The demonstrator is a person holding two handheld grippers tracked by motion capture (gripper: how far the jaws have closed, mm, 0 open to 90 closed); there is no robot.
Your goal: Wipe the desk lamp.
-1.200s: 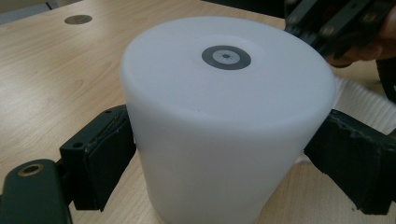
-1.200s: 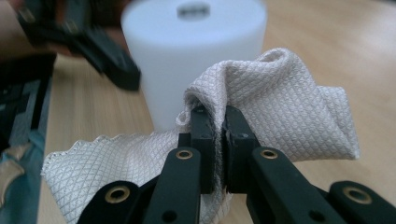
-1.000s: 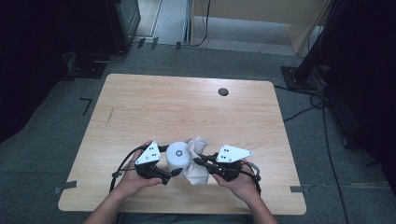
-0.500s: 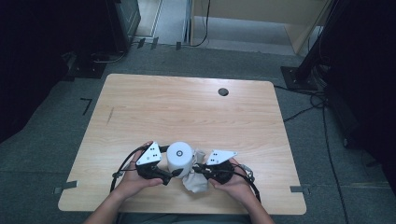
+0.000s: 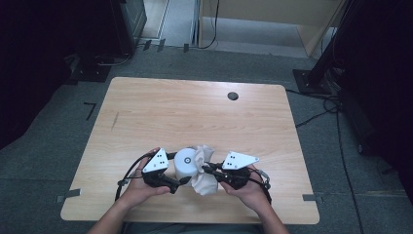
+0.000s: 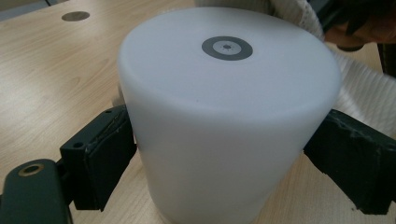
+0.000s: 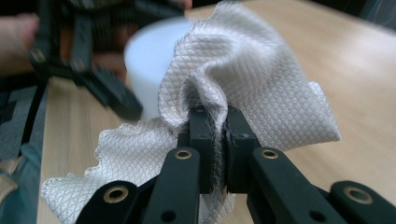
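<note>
— Left claw (image 6: 224,154) first: what is it doing?

— Its two black pads sit against opposite sides of a white cylinder (image 6: 229,121), low on the wall, pressed on it. The cylinder stands upright on the wooden table (image 6: 51,70), and a small grey ring mark shows on its flat top.

— And from above?

— The left claw (image 5: 184,179) reaches in from the person's left hand (image 5: 141,187), with the cylinder (image 5: 184,163) right at its tips. A grey three-cornered plate rides on top of the tool.

— What about the right claw (image 7: 215,135)?

— Pressed together on a fold of white cloth (image 7: 243,74). The pads pinch a bunched ridge of the fabric; the rest fans out above and to both sides of the jaws, with a scalloped edge hanging lower left. The weave is a fine diamond pattern.

— Where is the cloth relative to the cylinder?

— Just beyond the right claw's tips, the cloth lies against the cylinder (image 7: 149,65), draped over part of its side. In the high view the cloth (image 5: 204,170) sits between the right claw (image 5: 207,169) and the cylinder, touching it.

— And the other tool, seen from the right one?

— Blurred, beyond the cylinder on the left.

— Anything else on the table?

— A small dark round disc (image 5: 233,96), well apart from both claws, near the far edge.
</note>
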